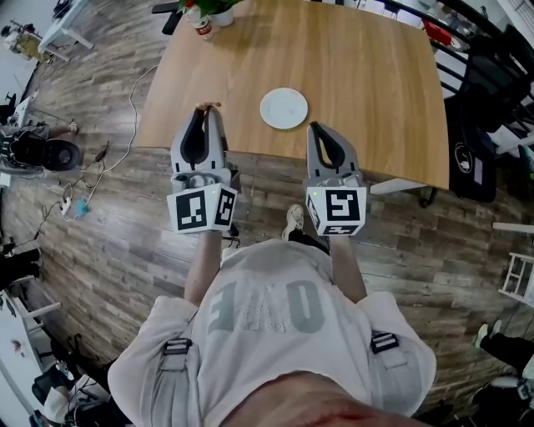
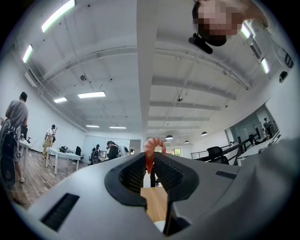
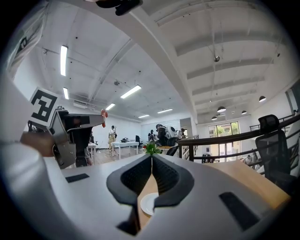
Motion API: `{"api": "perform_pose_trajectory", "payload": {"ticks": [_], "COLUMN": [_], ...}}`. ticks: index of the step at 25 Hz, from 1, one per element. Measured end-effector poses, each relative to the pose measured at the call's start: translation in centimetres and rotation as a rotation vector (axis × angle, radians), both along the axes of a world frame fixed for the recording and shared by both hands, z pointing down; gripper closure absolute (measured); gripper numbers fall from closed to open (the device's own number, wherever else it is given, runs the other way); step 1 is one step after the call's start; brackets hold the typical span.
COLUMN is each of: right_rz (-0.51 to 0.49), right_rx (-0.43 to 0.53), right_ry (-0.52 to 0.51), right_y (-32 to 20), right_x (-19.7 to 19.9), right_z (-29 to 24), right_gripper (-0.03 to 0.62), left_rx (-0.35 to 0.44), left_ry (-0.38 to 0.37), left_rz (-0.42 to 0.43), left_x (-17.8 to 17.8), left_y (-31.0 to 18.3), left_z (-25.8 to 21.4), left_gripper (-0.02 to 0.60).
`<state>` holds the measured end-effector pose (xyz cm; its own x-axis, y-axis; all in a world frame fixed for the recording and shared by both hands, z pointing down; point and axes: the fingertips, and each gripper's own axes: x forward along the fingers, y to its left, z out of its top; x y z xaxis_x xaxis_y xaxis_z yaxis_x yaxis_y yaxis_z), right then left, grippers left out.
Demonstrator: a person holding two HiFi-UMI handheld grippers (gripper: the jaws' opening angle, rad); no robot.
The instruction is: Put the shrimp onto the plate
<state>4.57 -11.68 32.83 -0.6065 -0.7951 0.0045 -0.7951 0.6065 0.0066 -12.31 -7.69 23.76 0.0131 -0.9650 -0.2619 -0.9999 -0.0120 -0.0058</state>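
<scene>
Left gripper: clamped on the shrimp. The jaws pinch its lower part, so the curled pink-orange body pokes up above the tips

Right gripper: jaws pressed together with nothing in them, so it's basically idle. It hangs over the near edge of the table, just right of the plate

Shrimp: up in the air in the left jaws, about over the table's near edge. It's off to the left of the plate and not above it yet

Plate: white, round, nothing on it. It sits on the table close to the front edge, a bit ahead of both grippers and between them

Table: plain wood, mostly bare. There's a potted plant way over at the far edge, well apart from the action

Step in hand: looks like the carry to me, since the pick is done and the drop-off hasn't happened

Next move: I'd swing the left gripper to the right and a little forward until the shrimp hangs over the middle of the plate. Then bring it down low and let the jaws go

Heads up: both gripper views look more at the ceiling than the tabletop, so the nose probably needs tipping down first. The shrimp is curled and may roll, so I'd release it close to the plate

Right side: probably best parked where it is, out of the left gripper's path
</scene>
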Motion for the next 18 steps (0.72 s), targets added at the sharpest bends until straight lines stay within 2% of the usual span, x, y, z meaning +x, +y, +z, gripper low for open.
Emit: {"api": "perform_pose_trajectory", "payload": {"ticks": [5, 11, 16, 18], "right_rz": [-0.006, -0.019, -0.015, -0.012], "right_rx": [-0.023, -0.034, -0.025, -0.019], "right_ry": [-0.037, 0.005, -0.013, -0.014], "right_y": [-2.5, -4.1, -6.3, -6.4], "right_x": [-0.9, 0.6, 1.4, 1.1], "right_z": [-0.2, 0.3, 0.1, -0.1], "right_gripper": [0.572, 0.572, 0.572, 0.572], "left_rx": [0.013, 0.007, 0.013, 0.004], "left_ry": [-0.013, 0.023, -0.038, -0.038], "left_rz": [-0.029, -0.045, -0.042, -0.046], "left_x": [-1.1, -0.7, 0.3, -0.3], "left_y": [-1.7, -4.5, -6.7, -7.0], "left_z": [-1.0, -0.1, -0.6, -0.6], "left_gripper": [0.518, 0.518, 0.518, 0.518]}}
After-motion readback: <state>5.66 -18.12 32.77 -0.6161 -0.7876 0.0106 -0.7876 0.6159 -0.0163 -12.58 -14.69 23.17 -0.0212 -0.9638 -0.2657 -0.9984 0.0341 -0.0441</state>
